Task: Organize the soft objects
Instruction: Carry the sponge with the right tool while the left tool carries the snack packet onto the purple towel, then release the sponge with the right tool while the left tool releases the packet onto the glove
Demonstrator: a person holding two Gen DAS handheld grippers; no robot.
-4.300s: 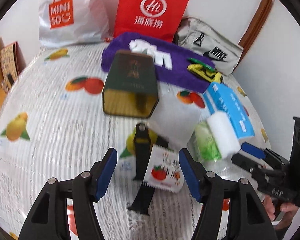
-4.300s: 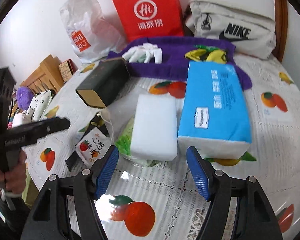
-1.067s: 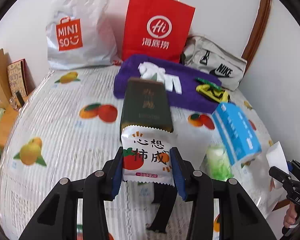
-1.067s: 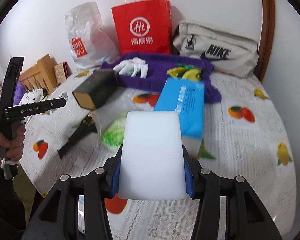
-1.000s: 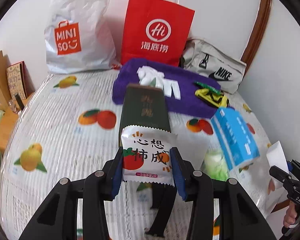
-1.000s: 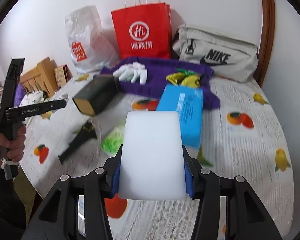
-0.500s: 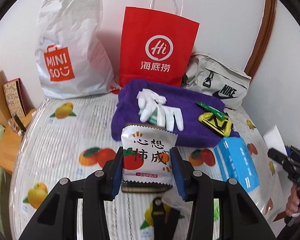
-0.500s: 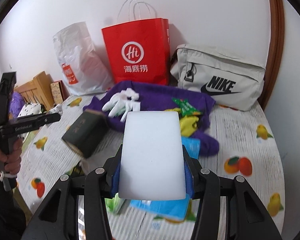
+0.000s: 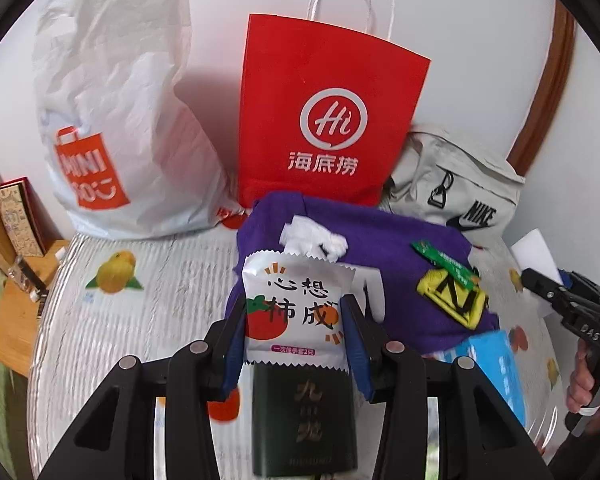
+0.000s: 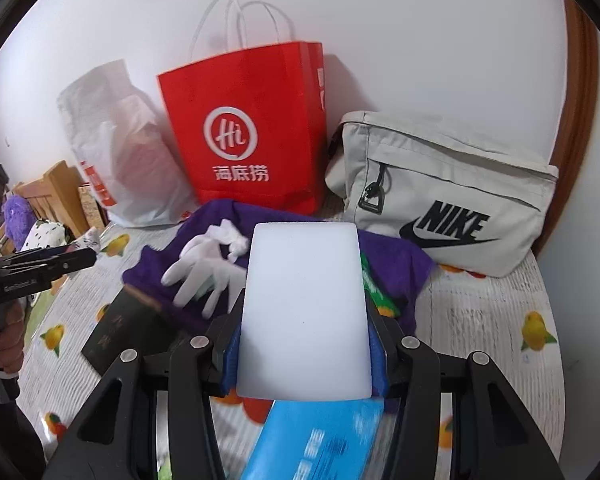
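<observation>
My left gripper (image 9: 296,320) is shut on a white snack packet (image 9: 296,312) with a red persimmon print, held above the table. My right gripper (image 10: 304,336) is shut on a white sponge block (image 10: 304,312), also held up. A purple towel (image 9: 396,264) lies at the back of the table, also in the right wrist view (image 10: 228,220). White gloves (image 10: 204,268) and a yellow-black cloth (image 9: 452,296) lie on it. The right gripper with the sponge also shows at the right edge of the left wrist view (image 9: 540,264).
A red paper bag (image 9: 324,120), a white Miniso bag (image 9: 112,120) and a grey Nike pouch (image 10: 444,192) stand against the back wall. A dark green box (image 9: 304,420) and a blue tissue pack (image 10: 316,440) lie on the fruit-print tablecloth (image 9: 112,320).
Both grippers have risen and moved toward the back of the table, each carrying its item. The bags and purple towel now look closer and larger.
</observation>
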